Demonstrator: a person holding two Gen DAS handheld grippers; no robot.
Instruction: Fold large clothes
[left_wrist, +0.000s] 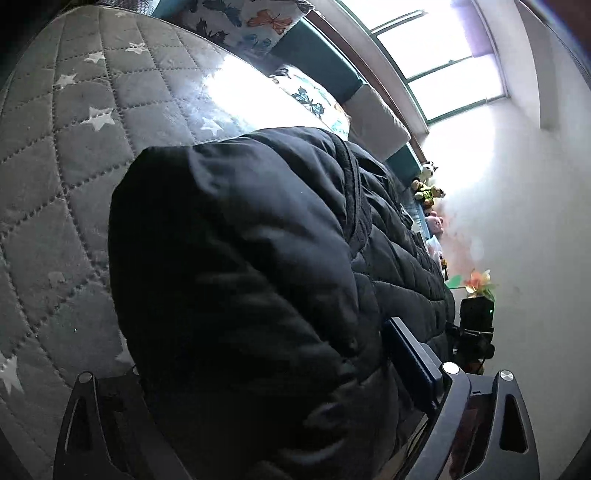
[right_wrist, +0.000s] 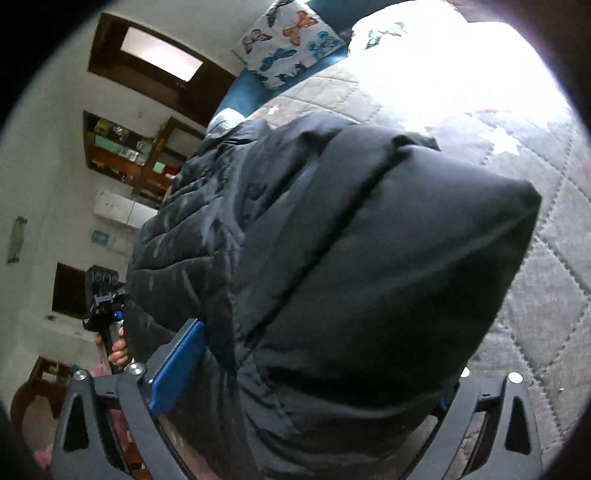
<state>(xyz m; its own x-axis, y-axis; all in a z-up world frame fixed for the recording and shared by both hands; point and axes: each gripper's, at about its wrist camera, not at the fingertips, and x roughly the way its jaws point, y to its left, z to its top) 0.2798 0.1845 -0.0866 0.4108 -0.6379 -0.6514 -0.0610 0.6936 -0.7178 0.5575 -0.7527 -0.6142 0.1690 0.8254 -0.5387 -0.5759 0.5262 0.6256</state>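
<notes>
Both tools spread wide around a puffy black jacket

Left tool (left_wrist: 258, 398) and right tool (right_wrist: 295, 398) each stand with jaws apart as far as they seem to go, a thick fold of the black quilted jacket (left_wrist: 240, 277) bulging between them. Whether the pads press the cloth or merely flank it I cannot tell, since the padding hides one finger of each.

Jacket (right_wrist: 351, 258) lies on the grey star-quilted bed cover (left_wrist: 74, 166), filling the middle of both views, with butterfly-print pillows (right_wrist: 291, 44) off at twelve o'clock.

It looks soft, springy and light for its bulk, with a slick shell likely to slide. I'd take hold at a stitched seam or hem, where the layers are thinner and firmer.

No brand, label or legible writing shows on the jacket or bedding.
</notes>
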